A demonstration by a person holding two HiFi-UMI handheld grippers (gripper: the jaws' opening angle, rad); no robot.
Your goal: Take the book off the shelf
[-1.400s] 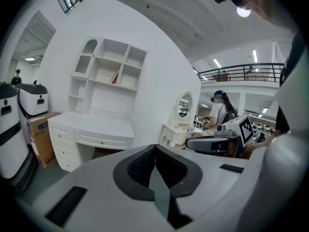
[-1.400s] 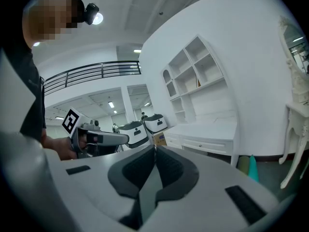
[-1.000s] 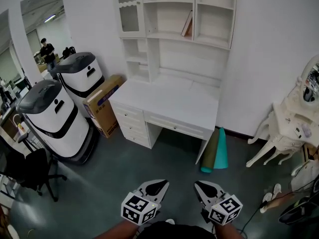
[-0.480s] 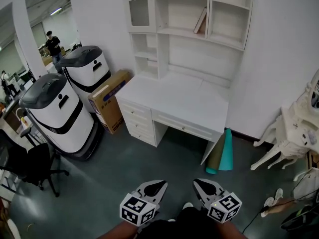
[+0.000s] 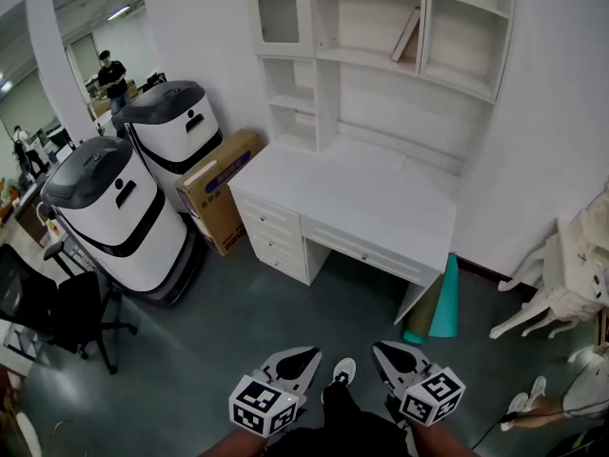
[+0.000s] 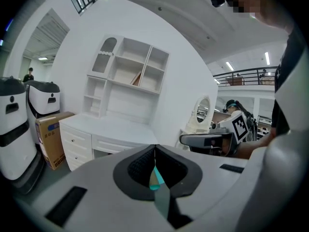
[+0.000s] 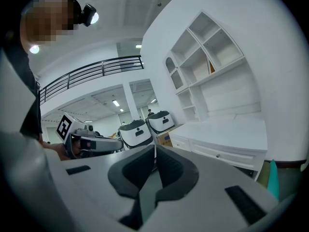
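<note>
Left tongs (image 5: 306,354), right tongs (image 5: 380,350) shut, empty; book (image 5: 407,34) leaning in shelf (image 5: 373,58) compartment.

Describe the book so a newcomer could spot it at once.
Find the white desk against the wall, with a white shelf unit standing on it. In the unit's upper part, the middle open compartment holds the book, leaning against its right wall. It is the one thin brownish thing there; neighbouring compartments look bare.
</note>
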